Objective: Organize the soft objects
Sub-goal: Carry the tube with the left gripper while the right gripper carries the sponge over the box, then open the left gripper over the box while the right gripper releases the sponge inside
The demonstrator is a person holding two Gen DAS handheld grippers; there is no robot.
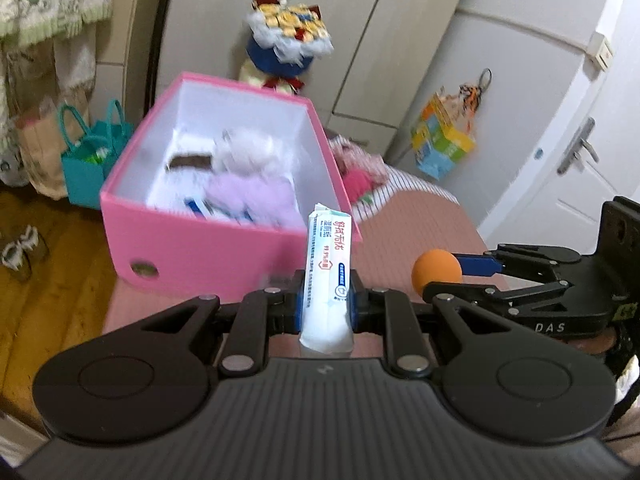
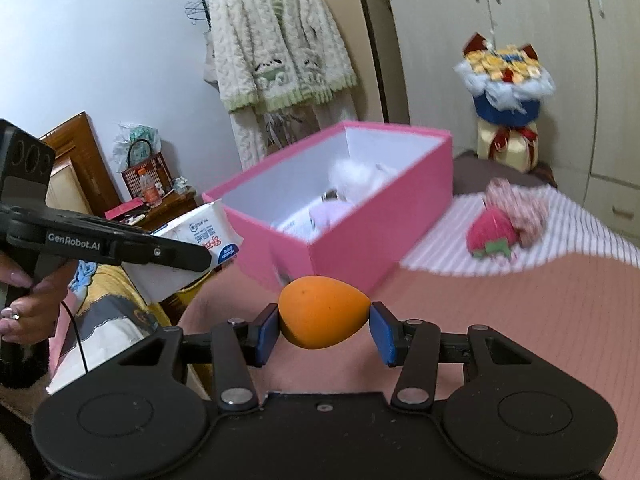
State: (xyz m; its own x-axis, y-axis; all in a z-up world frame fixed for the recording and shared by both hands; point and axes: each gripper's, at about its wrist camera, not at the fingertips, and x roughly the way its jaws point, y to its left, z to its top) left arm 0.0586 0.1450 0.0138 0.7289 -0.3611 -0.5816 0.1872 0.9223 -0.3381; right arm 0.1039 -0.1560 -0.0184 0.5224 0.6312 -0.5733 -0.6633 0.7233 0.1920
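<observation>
My left gripper [image 1: 326, 300] is shut on a white pack of wet wipes [image 1: 327, 276], held on edge just short of the pink box [image 1: 192, 256]. The same pack [image 2: 200, 240] shows at the left of the right wrist view, in the left gripper [image 2: 212, 258]. My right gripper [image 2: 323, 326] is shut on an orange egg-shaped sponge [image 2: 322, 312], seen from the left wrist as an orange ball [image 1: 436, 274] in the right gripper [image 1: 460, 276]. The open pink box [image 2: 360, 236] holds white and lilac fluffy items and small packets. It stands on a pink bedspread [image 2: 520, 320].
A red strawberry plush with pink checked cloth [image 2: 508, 228] lies on a striped sheet right of the box. A bouquet in a blue wrap [image 2: 506, 92] stands behind. A fleecy robe [image 2: 276, 52] hangs on the wall. Teal bags [image 1: 92, 160] sit on the wooden floor at left.
</observation>
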